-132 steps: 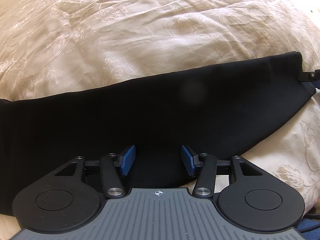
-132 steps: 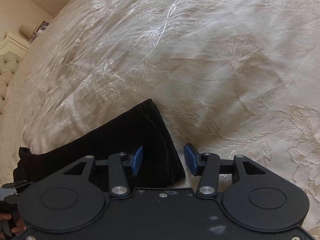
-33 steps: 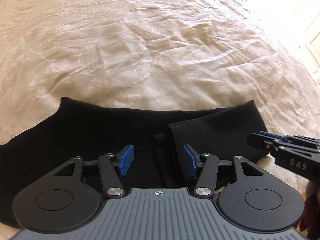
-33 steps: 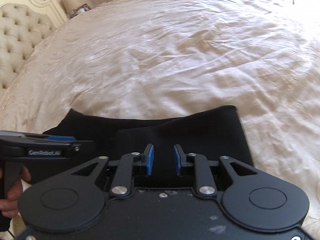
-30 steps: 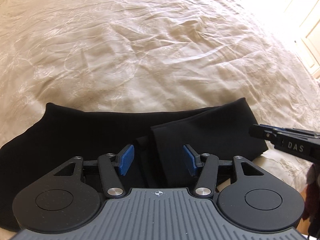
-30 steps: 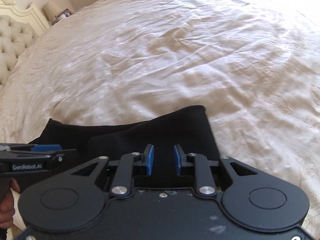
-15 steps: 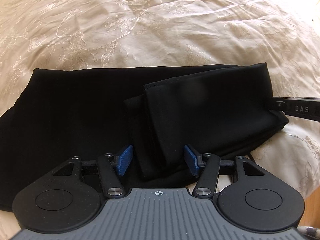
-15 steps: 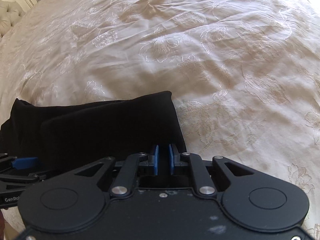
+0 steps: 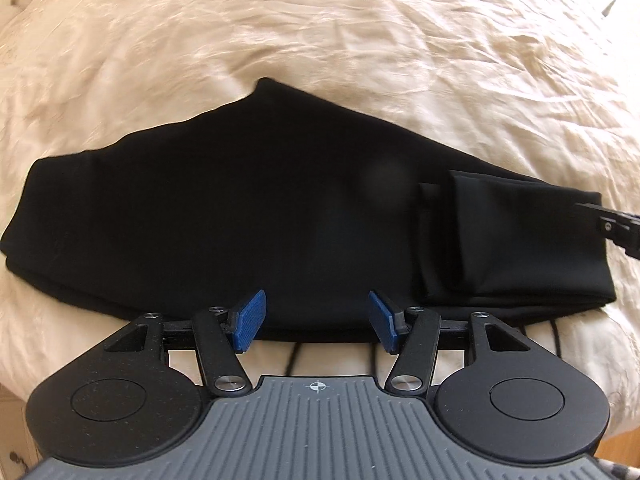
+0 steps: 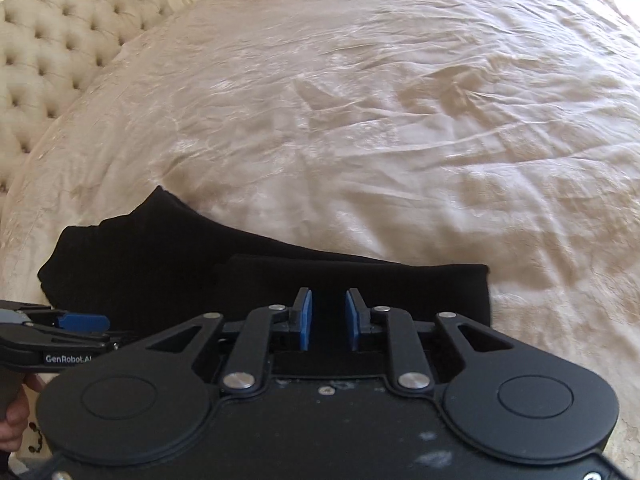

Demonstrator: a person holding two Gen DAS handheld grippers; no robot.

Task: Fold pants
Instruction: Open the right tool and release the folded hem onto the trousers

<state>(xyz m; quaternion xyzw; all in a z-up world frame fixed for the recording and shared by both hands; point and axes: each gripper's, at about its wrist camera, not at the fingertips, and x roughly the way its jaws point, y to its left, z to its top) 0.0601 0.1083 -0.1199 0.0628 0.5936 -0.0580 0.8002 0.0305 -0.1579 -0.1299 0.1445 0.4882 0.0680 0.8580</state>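
Black pants point(image 9: 248, 216) lie folded lengthwise across the near edge of the bed. Their leg end is folded back as a flap at the right point(image 9: 516, 232). My left gripper point(image 9: 316, 326) is open and empty at the pants' near edge, around the middle. In the right wrist view the pants point(image 10: 168, 264) stretch to the left. My right gripper point(image 10: 327, 318) hovers over the folded leg end point(image 10: 400, 284), its pads parted by a narrow gap with nothing between them. The right gripper's tip shows in the left wrist view point(image 9: 618, 228); the left gripper shows in the right wrist view point(image 10: 60, 332).
A cream embroidered bedspread point(image 10: 400, 120) covers the bed beyond the pants. A tufted headboard point(image 10: 60, 40) stands at the far left. A black cord point(image 9: 554, 330) lies on the bed edge under the pants' near side.
My left gripper has moved left along the pants, from the folded flap to their middle. My right gripper's pads have parted and let go of the leg end, which now lies flat.
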